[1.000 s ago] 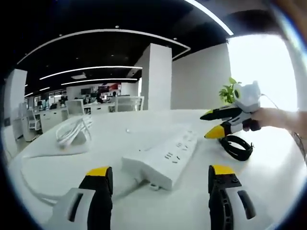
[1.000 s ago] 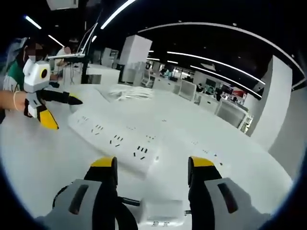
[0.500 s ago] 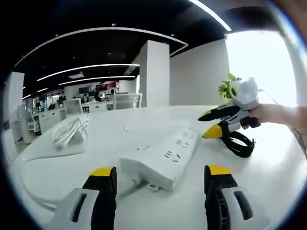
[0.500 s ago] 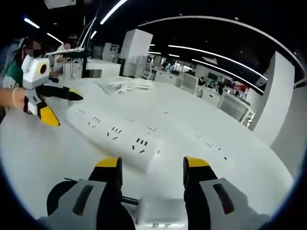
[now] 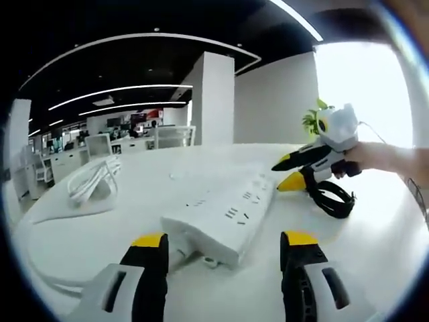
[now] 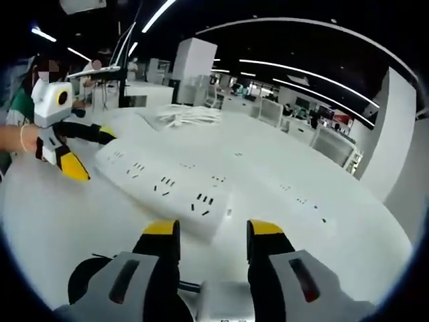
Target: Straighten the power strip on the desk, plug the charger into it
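Note:
A long white power strip [image 5: 224, 218] lies slantwise on the white desk [image 5: 100, 235]. Its near end, with a white cord, sits just beyond my left gripper [image 5: 225, 239], which is open with yellow-tipped jaws on either side of that end. The right gripper [image 5: 285, 172], held by a hand, hovers at the strip's far end. In the right gripper view the power strip [image 6: 164, 191] runs left to right ahead of my right gripper [image 6: 213, 228], which is open. A white charger [image 6: 224, 300] lies low between its jaws, with a black cable [image 6: 87, 275] beside it. The left gripper [image 6: 70, 151] is at the strip's far end.
A coiled black cable [image 5: 332, 199] lies on the desk under the right gripper. A bundle of white cable [image 5: 90, 181] rests on the desk's left side and a plant [image 5: 314, 119] stands behind. Another white socket strip [image 6: 295, 208] seems to lie to the right. A person stands behind the left gripper.
The jaws of both grippers have drawn somewhat closer together. The left gripper view has moved slightly nearer the strip's near end. The strip itself has stayed put.

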{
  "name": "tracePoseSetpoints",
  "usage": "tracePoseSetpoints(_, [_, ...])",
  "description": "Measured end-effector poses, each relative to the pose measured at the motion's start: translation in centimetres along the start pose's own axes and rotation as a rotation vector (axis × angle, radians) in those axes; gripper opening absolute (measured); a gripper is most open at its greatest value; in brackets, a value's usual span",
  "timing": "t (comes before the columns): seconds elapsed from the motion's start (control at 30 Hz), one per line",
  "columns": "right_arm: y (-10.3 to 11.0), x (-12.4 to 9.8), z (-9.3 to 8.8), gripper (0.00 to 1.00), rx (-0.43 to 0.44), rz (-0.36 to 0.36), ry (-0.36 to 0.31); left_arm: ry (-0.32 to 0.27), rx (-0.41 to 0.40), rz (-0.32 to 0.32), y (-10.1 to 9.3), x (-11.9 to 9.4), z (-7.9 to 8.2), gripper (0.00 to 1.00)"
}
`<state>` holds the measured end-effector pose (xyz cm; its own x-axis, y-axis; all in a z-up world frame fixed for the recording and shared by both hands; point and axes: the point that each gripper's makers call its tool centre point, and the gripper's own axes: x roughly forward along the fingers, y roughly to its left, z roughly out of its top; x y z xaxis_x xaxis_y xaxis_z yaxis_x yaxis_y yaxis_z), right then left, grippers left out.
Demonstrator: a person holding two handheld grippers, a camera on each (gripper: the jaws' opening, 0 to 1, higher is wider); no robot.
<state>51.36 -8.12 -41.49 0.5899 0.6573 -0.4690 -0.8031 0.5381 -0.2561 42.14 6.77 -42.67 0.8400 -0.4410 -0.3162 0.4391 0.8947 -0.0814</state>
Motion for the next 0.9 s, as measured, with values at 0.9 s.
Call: tracePoseSetpoints(0.9, [0.38,0.28,-0.16,0.28,0.016,0.004,0.034,0.04,0.005,-0.017,0.16,0.33,-0.03,0.59])
